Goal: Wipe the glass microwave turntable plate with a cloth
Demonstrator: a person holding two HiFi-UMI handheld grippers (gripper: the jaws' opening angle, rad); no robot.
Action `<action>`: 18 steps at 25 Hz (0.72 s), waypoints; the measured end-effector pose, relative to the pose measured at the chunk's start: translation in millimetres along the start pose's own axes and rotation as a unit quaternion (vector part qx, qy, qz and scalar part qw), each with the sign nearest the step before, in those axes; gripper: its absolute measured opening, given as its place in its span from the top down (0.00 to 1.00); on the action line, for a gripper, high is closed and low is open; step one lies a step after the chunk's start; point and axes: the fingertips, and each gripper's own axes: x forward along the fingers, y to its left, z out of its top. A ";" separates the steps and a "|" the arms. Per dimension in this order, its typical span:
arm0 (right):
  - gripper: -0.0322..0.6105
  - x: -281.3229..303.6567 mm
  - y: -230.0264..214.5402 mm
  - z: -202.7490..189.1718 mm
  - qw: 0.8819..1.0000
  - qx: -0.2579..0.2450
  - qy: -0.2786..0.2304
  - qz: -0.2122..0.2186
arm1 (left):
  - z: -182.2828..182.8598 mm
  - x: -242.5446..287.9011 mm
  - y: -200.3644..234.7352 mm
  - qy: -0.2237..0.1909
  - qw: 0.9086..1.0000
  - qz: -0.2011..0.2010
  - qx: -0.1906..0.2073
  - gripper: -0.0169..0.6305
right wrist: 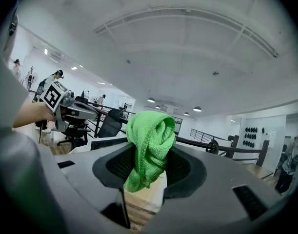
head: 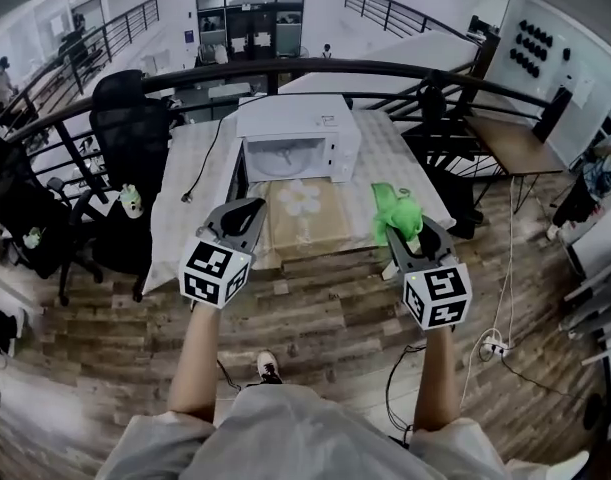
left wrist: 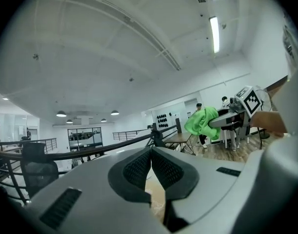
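Cloth (right wrist: 149,140) bunched upright, pinched in right gripper (right wrist: 148,169); left gripper (left wrist: 151,165) closed.

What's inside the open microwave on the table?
The microwave stands open. On its cavity floor lies a pale round turntable plate, seemingly bare. Anything under the plate is covered, and the view is too small to tell more.

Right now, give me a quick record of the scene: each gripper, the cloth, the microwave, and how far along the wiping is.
left gripper: shut, nothing between its jaws
right gripper: shut on green cloth
microwave: on the table, door open
wiping: not started; the cloth is held away from the microwave
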 end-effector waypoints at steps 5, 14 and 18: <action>0.67 67.8 2.0 3.4 1.000 0.008 0.012 -0.003 | -16.3 45.8 48.1 0.007 1.000 -0.027 -0.011 0.94; 0.67 170.4 14.3 -13.0 0.999 0.013 0.045 0.005 | -51.7 101.6 110.5 0.023 0.998 -0.051 -0.027 0.94; 0.67 205.7 15.4 -17.6 0.999 0.014 0.043 0.011 | -64.0 117.7 129.5 0.031 0.998 -0.047 -0.033 0.94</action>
